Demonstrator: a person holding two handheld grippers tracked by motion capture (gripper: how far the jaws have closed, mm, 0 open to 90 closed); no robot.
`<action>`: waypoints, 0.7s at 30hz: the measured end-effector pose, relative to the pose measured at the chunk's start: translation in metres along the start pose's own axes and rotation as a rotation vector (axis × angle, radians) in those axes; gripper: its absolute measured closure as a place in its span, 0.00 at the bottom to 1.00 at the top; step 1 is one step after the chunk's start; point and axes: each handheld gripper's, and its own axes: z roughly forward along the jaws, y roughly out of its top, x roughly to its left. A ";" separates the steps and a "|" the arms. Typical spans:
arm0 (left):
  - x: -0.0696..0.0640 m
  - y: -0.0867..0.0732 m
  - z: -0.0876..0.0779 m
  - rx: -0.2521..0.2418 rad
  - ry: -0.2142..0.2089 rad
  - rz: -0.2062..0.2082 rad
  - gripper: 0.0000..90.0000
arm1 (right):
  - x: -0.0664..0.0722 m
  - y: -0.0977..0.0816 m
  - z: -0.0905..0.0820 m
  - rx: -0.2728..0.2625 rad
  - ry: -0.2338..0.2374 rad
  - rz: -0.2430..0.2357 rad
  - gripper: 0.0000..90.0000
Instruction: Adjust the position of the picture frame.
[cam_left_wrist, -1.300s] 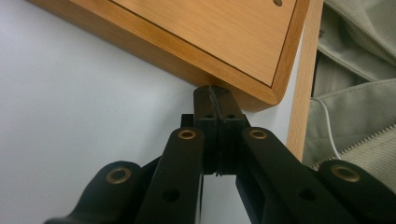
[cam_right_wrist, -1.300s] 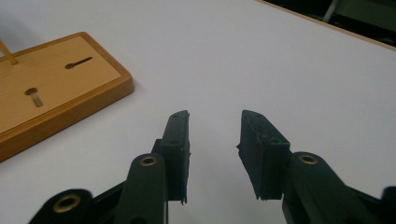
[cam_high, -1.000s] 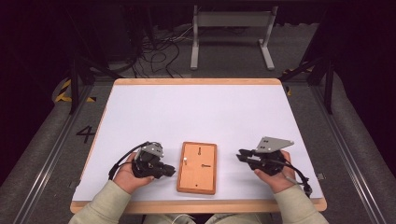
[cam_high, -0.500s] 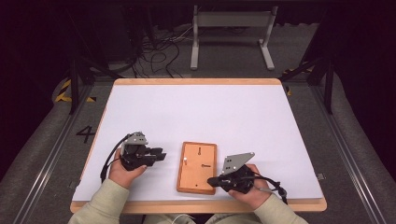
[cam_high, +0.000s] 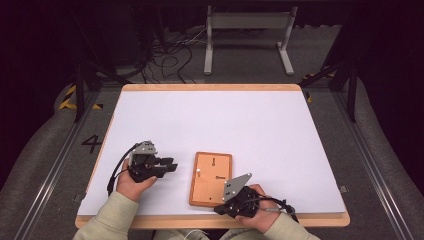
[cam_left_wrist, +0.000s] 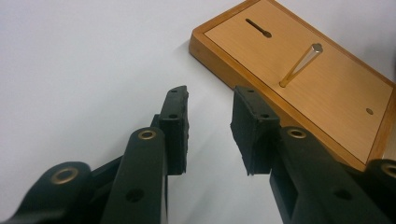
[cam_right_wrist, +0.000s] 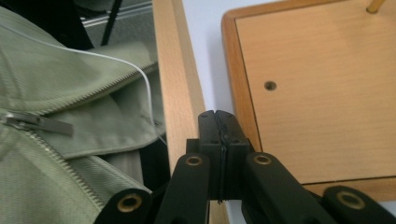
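Note:
A flat wooden board (cam_high: 205, 187) lies near the table's front edge. It carries an upright brass peg (cam_left_wrist: 299, 65), a keyhole slot (cam_left_wrist: 258, 28) and a small hole (cam_right_wrist: 270, 86). My left gripper (cam_high: 172, 164) rests on the white tabletop just left of the board and points at its left side. Its jaws (cam_left_wrist: 210, 109) have just been opening and stand apart with nothing between them. My right gripper (cam_high: 218, 210) sits at the board's near right corner, over the table's front edge. Its pads (cam_right_wrist: 219, 116) are pressed together on nothing.
The white table surface (cam_high: 225, 120) stretches far behind the board, framed by a wooden rim (cam_right_wrist: 177, 84). A person's green zipped jacket (cam_right_wrist: 70, 93) hangs just off the front edge. Dark floor, cables and a metal stand (cam_high: 247, 30) lie beyond the table.
The right gripper has swung left and toward the front edge, from the board's right side to its near corner, closing its jaws. The left gripper's jaws have opened.

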 end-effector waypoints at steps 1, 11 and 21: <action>0.000 0.000 0.001 0.005 0.001 0.005 0.72 | 0.000 0.000 0.000 0.010 -0.012 -0.001 1.00; 0.001 -0.001 0.002 0.011 -0.008 -0.017 0.70 | -0.001 -0.001 -0.001 0.028 -0.062 -0.033 1.00; 0.004 0.000 0.001 -0.009 0.019 -0.022 0.70 | -0.021 -0.012 -0.013 0.018 -0.161 0.012 1.00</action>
